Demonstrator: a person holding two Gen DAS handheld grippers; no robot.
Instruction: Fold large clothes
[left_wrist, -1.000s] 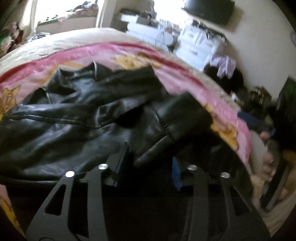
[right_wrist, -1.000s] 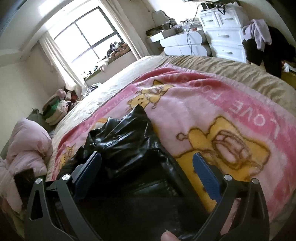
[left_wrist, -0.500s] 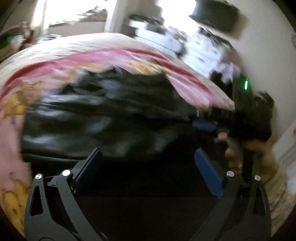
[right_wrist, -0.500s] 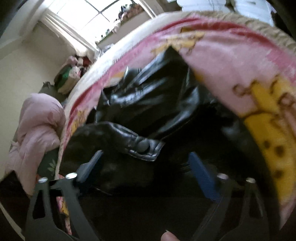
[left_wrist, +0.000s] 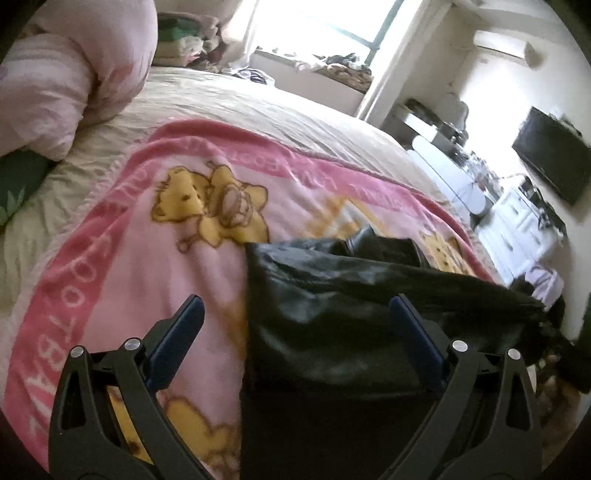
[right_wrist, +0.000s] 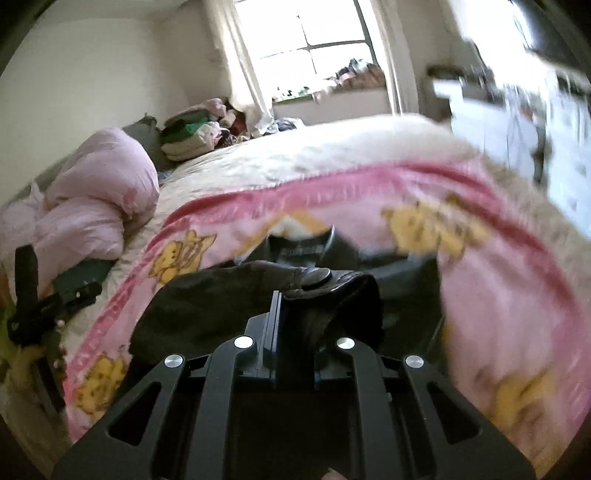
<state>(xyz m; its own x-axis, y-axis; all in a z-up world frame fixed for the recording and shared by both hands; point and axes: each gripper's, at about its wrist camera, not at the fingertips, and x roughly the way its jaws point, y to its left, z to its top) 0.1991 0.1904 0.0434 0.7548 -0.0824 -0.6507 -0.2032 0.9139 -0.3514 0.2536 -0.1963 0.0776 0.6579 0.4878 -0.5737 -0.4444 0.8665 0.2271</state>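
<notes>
A black leather jacket (left_wrist: 332, 314) lies crumpled on a pink bear-print blanket (left_wrist: 129, 258) spread over the bed. My left gripper (left_wrist: 295, 317) hangs open above the jacket's left edge; leather lies under the gap near the right pad, and neither pad touches it. In the right wrist view my right gripper (right_wrist: 280, 297) is shut on a fold of the jacket (right_wrist: 207, 302), just below a tab with a snap button (right_wrist: 317, 275). The leather bunches up over the fingertips and hides the cloth behind them.
A bundled pink duvet (left_wrist: 48, 85) sits at the head of the bed, with a pile of folded clothes (right_wrist: 188, 136) behind it by the window. White drawers (left_wrist: 517, 221) and a wall-mounted screen (left_wrist: 550, 162) stand past the bed's right side. Another black gripper frame (right_wrist: 26, 302) shows at the far left.
The left gripper opened, let the jacket go and swung left over the blanket. The right gripper, open a second ago, closed on the jacket by the snap tab and rose.
</notes>
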